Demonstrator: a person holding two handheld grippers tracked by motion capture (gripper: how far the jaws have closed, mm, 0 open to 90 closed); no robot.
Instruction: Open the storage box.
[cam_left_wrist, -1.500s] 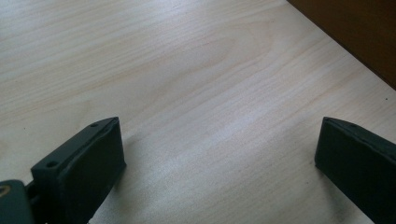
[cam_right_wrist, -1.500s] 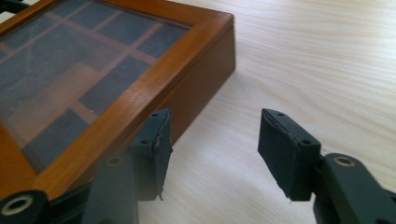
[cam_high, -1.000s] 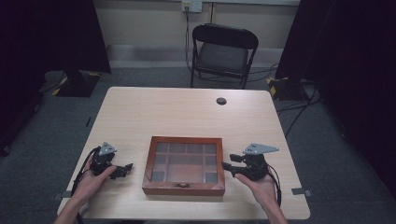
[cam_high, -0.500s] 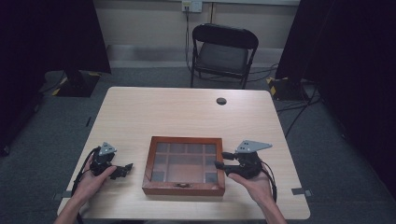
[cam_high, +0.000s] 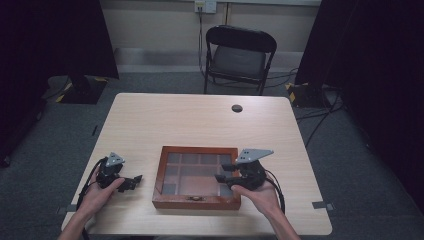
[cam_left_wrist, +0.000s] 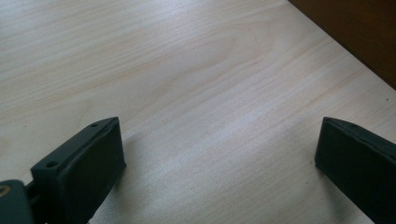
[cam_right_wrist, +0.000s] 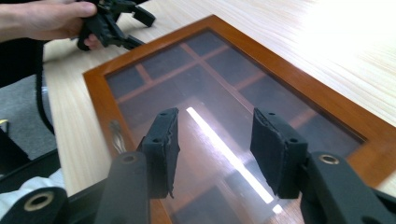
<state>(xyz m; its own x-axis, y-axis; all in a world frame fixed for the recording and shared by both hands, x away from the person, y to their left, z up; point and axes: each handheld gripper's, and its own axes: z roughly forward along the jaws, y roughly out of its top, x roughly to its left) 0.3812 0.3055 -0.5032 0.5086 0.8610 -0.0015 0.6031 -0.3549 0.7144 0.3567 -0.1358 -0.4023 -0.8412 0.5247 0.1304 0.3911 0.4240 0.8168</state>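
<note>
A shallow wooden box with a glass lid over several compartments lies near the table's front edge, its small metal latch facing the person. My right gripper hovers over the box's right part and points left. In the right gripper view its jaws stand partly open above the glass with nothing between them, the box frame beyond. My left gripper rests on the table left of the box. Its jaws are open over bare wood, with a box corner at the upper right.
The light wooden table carries a small black round thing near its far edge. A black folding chair stands behind the table. Cables run across the grey floor at the right.
My right gripper has moved left, from beside the box's right edge to above its right part. The left gripper has stayed where it was.
</note>
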